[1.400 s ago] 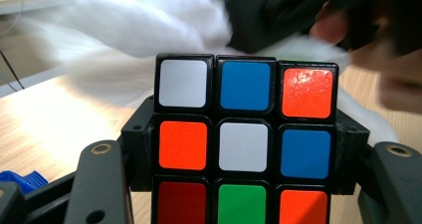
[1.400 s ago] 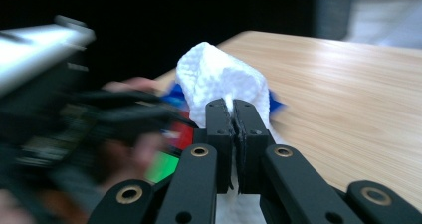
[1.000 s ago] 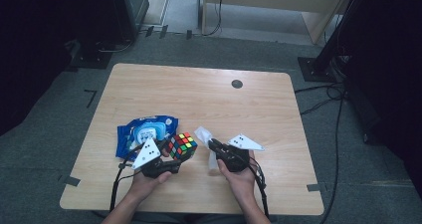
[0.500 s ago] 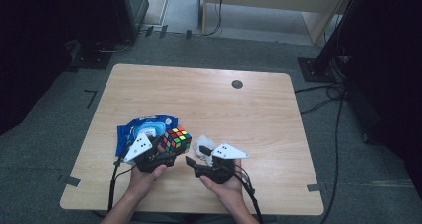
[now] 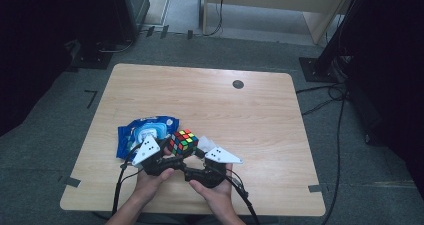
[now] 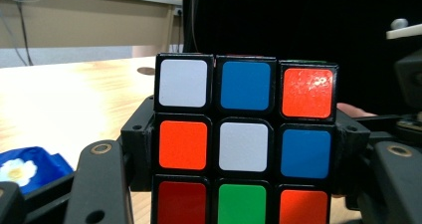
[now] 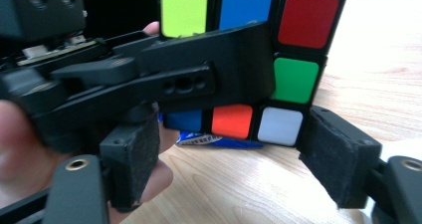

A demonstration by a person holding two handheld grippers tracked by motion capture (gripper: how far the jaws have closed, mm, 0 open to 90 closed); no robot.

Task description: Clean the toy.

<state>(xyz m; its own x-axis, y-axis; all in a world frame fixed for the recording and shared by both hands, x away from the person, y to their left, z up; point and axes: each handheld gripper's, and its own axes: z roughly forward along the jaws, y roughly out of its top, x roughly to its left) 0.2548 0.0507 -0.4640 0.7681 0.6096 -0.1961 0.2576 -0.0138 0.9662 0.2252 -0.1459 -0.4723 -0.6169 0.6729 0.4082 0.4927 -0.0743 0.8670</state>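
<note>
A scrambled Rubik's cube [image 5: 183,141] is held just above the table's near left part. My left gripper [image 5: 175,150] is shut on it, and its pads squeeze the middle layer from both sides in the left gripper view [image 6: 246,152], where the cube [image 6: 244,144] shows a white centre. My right gripper [image 5: 194,159] comes in from the right. Its jaws have just been opening and now stand open [image 7: 234,159] around the cube's [image 7: 293,79] bottom row, with the pads not pressing. One left gripper jaw crosses in front of the cube there.
A blue wipes pack [image 5: 142,132] lies on the wooden table [image 5: 225,105] just left of the cube. A small white sheet [image 5: 202,145] lies by the cube's right side. A black round mark [image 5: 238,84] sits toward the far edge.
My right gripper has moved left to the cube and its jaws have spread apart. My left gripper has kept its hold and stayed almost still.
</note>
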